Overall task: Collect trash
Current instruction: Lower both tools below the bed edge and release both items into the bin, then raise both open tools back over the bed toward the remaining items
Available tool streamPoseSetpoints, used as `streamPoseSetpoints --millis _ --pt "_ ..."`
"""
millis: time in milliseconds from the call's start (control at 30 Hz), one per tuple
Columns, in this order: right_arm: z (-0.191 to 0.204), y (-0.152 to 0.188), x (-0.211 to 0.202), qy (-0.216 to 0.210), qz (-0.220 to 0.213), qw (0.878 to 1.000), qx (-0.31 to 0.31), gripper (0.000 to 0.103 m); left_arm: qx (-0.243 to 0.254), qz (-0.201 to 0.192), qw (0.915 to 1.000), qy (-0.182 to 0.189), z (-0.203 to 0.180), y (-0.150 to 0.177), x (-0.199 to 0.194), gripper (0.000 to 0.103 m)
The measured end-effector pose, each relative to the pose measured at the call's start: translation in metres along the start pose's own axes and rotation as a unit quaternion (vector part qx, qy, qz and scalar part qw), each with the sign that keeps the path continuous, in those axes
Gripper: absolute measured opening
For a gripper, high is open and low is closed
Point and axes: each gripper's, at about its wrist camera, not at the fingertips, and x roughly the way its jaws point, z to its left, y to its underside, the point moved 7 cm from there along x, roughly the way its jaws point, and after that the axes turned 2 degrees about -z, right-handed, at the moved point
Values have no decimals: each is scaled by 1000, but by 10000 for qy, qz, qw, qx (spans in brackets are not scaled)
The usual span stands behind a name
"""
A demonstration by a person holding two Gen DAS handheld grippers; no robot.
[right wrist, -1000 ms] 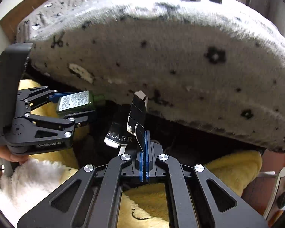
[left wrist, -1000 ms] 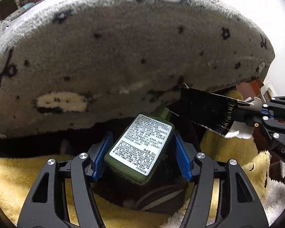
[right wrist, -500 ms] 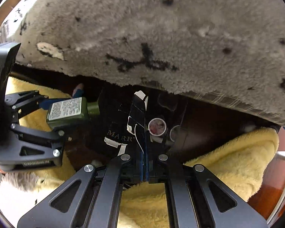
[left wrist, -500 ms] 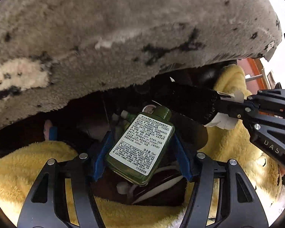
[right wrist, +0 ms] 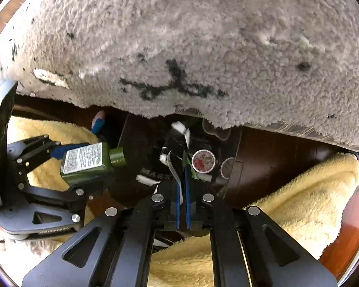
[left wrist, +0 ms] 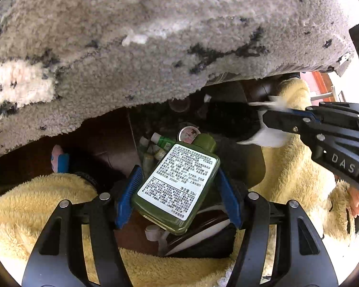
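A big grey fluffy rug (left wrist: 155,43) hangs over everything, and under its edge opens the dark trash bin (right wrist: 251,167), with yellow fleece (right wrist: 299,198) around it. Inside the bin lie small tubes and a round lid (right wrist: 203,161).

The left gripper (left wrist: 177,189) is closed on a green bottle (left wrist: 177,186); the bottle's long axis points forward and a little right, cap first, toward the bin mouth just below it. The right gripper (right wrist: 182,191) is almost fully closed on a black wrapper (right wrist: 177,148), which stands edge-on directly over the opening. I judge both pieces need only a short move down before release, and the right one is nearer the middle.
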Motion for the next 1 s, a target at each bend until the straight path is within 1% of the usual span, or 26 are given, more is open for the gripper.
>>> streamPoseSetpoints --millis 67,200,233,267,300,333,433,533,600,633,667,700,800,867,1000 --pt "-1 -3 -4 -27 -43 10000 44 7 -4 -23 10000 5 0 -1 -3 60" --pt "-3 -11 -17 -43 -206 9997 108 7 77 -162 9998 12 -4 -3 -16 70" --pt "-5 -13 -21 -15 -262 9996 134 12 105 -207 9997 20 -6 -4 -20 72" --pt "-5 -13 -24 -2 -315 9994 155 32 131 -263 9996 39 -7 -4 -25 77" --pt "-6 -16 -30 12 -393 9991 175 48 145 -337 9993 50 -7 -5 -31 80" --pt "-6 -17 -34 44 -482 9987 185 71 153 -407 9990 44 -7 -7 -36 81" --pt "-8 -24 -53 295 -774 9965 70 73 179 -664 9976 -22 -5 -12 -57 87" --pt "-11 -33 -79 536 -1125 9922 -53 83 246 -986 9948 -120 -2 -21 -83 90" --pt "-14 -42 -99 795 -1417 9866 -159 83 272 -1212 9921 -195 0 -29 -101 91" --pt "-17 -47 -109 894 -1555 9836 -178 85 281 -1340 9903 -250 2 -34 -110 91" --pt "-19 -53 -120 984 -1722 9800 -173 90 284 -1464 9883 -323 4 -39 -120 92" --pt "-21 -59 -131 1069 -1898 9758 -160 91 281 -1588 9861 -401 6 -44 -129 92" --pt "-25 -78 -160 1262 -2335 9639 -197 92 225 -1947 9790 -569 15 -60 -153 92" --pt "-26 -92 -175 1311 -2560 9575 -212 92 139 -2123 9749 -661 24 -74 -167 92" --pt "-26 -124 -195 1417 -2944 9449 -197 92 -3 -2436 9659 -873 43 -102 -185 92"
